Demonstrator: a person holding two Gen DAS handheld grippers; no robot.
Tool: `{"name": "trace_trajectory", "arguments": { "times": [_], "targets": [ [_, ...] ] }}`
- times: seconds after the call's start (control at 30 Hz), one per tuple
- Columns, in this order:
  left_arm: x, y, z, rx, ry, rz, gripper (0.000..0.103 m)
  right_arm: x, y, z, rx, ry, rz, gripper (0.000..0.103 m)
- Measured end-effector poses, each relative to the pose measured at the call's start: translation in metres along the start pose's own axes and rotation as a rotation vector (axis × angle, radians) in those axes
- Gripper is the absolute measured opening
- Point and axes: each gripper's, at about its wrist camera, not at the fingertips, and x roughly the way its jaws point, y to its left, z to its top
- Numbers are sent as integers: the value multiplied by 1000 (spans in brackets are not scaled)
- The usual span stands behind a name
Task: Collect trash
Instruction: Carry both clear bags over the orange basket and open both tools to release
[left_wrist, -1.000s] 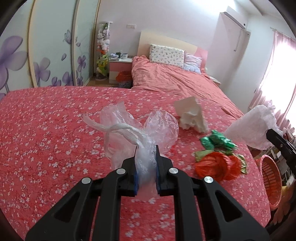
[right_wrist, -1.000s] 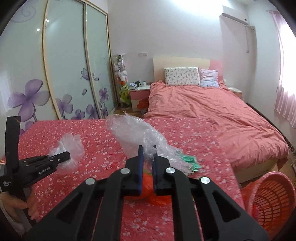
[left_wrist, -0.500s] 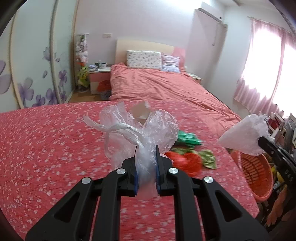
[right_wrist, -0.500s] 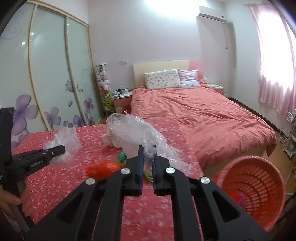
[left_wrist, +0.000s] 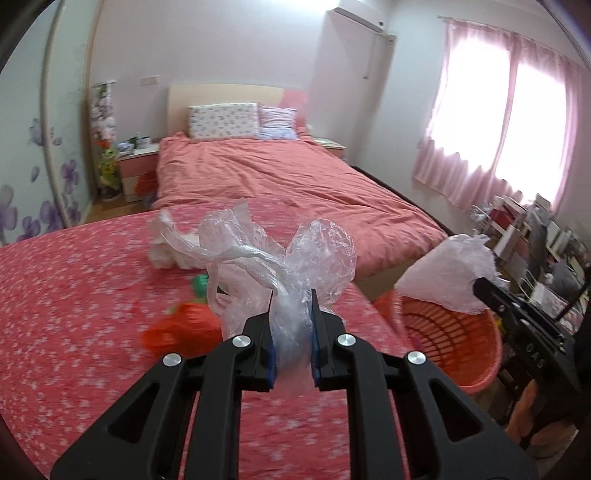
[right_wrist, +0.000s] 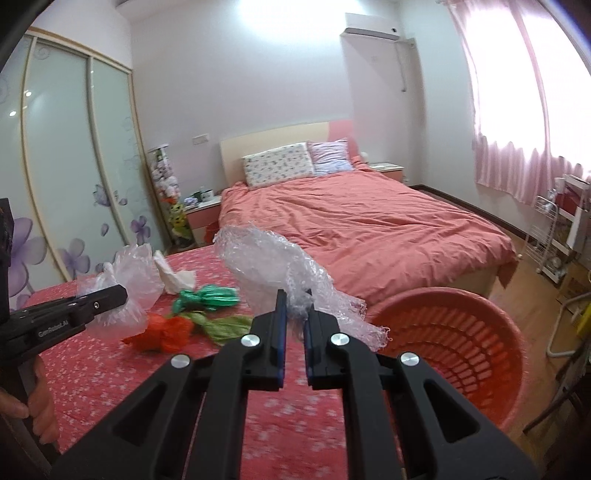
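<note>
**Bedroom trash collection: two grippers carrying plastic, items listed relative to the orange basket**

- Left gripper (left_wrist: 291, 295): its pads are clamping a knotted clear plastic bag (left_wrist: 273, 258), which is bunching up above the fingertips. It is hanging over the floral red cover (left_wrist: 74, 314), to the side of the orange basket (left_wrist: 476, 365) and well short of its rim.
- Right gripper (right_wrist: 294, 295): its pads are pinching a crumpled sheet of bubble wrap (right_wrist: 273, 266), with almost no gap between them. In the right wrist view the sheet's loose end is trailing toward the basket's near rim; in the left wrist view the sheet is showing in front of the basket's opening. Whether it is directly above the opening cannot be told.
- Orange basket: a slatted plastic tub, standing on the wooden floor just beside the corner of the floral cover, between that cover and the bed (right_wrist: 369, 221).
- Red plastic scrap (right_wrist: 166, 332): lying on the floral cover, well away from the basket, near the left gripper.
- Green plastic scrap (right_wrist: 207, 297): lying on the cover just beyond the red one, farther from the basket.
- Pale green scrap (right_wrist: 225, 326): touching the red scrap on its basket-facing side.
- White crumpled paper (right_wrist: 173, 278): sitting farthest from the basket, behind the green scrap.
- Person's hand (right_wrist: 37, 402): holding the left gripper's handle, at the far side from the basket.
</note>
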Motion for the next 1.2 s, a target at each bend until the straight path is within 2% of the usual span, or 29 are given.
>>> {"name": "trace_trajectory", "arguments": {
  "times": [0.3, 0.7, 1.2],
  "targets": [
    [23, -55, -5, 42, 26, -114, 14, -13, -57, -12, 91, -14, -66, 9],
    [58, -116, -14, 84, 68, -210, 14, -20, -120, -21, 162, -49, -143, 9],
    [83, -160, -26, 125, 113, -297, 14, -10, -159, -32, 209, -62, -188, 9]
  ]
}}
